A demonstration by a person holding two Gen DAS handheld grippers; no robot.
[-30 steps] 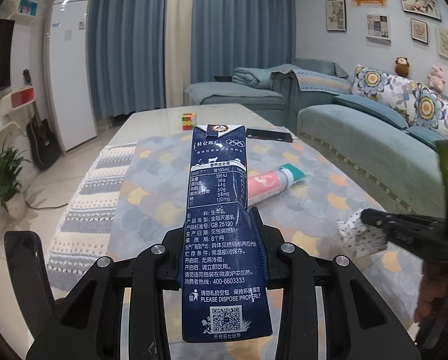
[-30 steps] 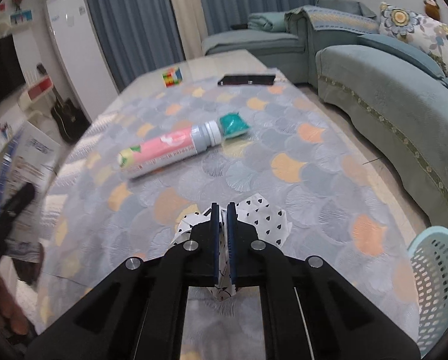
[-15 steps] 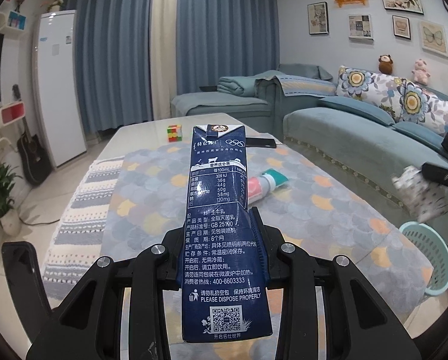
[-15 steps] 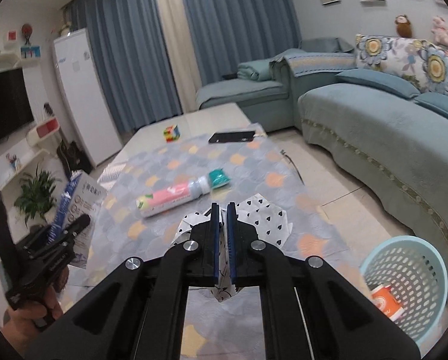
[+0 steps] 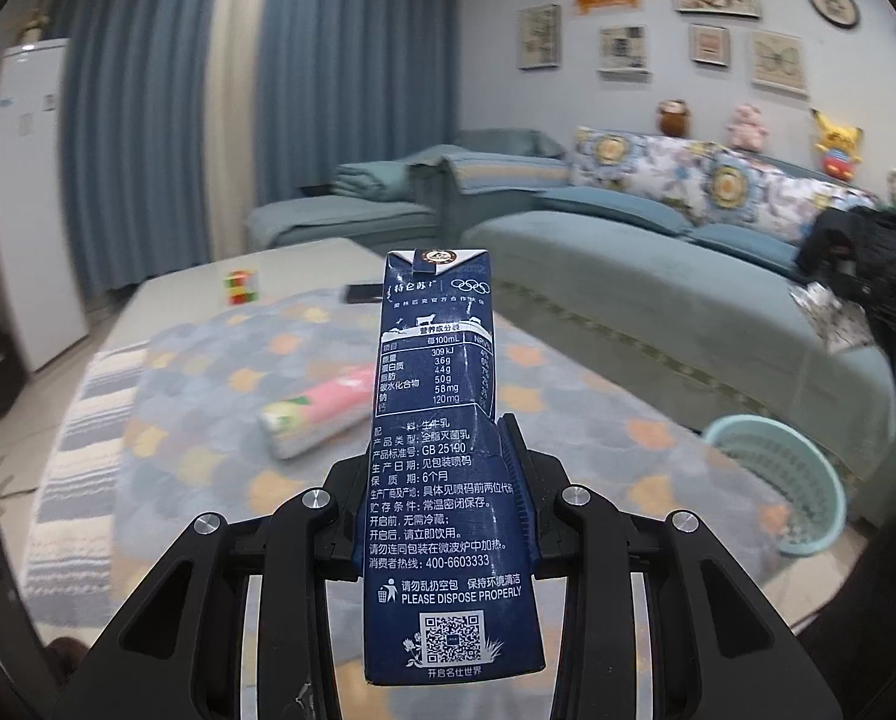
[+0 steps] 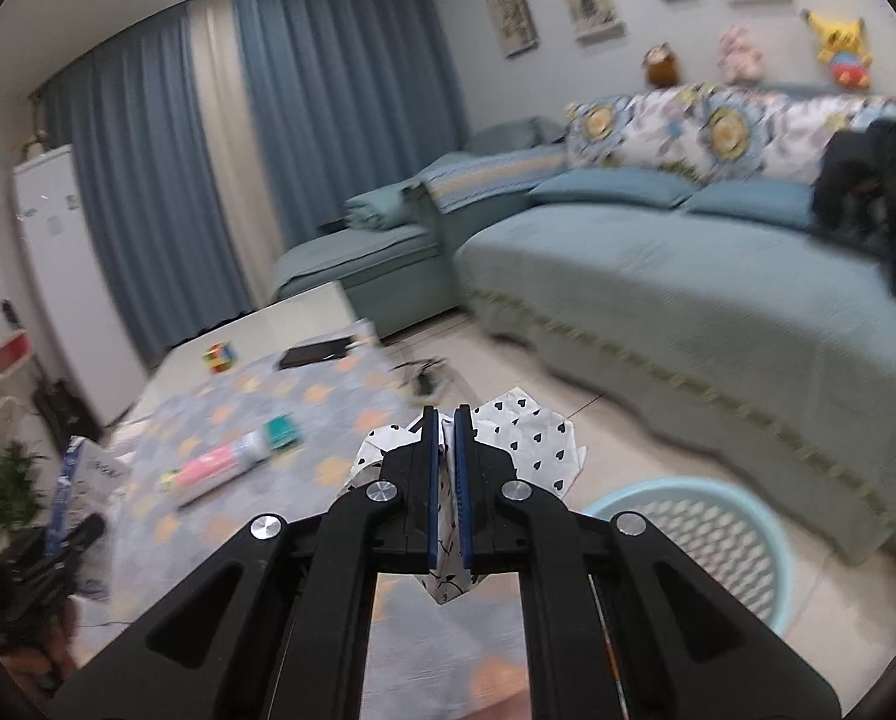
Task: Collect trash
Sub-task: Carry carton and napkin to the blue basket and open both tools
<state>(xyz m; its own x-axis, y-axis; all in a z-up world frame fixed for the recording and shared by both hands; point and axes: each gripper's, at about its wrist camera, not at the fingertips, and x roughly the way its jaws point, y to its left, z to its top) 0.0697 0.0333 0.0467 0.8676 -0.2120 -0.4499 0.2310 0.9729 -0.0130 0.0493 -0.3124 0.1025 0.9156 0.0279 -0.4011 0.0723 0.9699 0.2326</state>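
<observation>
Left gripper (image 5: 441, 468) clamping milk carton (image 5: 441, 420), right gripper (image 6: 446, 420) pinching paper (image 6: 526, 438), blurry patterned table (image 5: 568, 396), sofa (image 5: 658, 276).

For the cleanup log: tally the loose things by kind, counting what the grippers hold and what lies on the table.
Milk carton, in the left gripper: 1
Heart-print paper, in the right gripper: 1
Pink tube on the table: 1
Teal packet: 1
Puzzle cube: 1
Black phone: 1
Total: 6
</observation>
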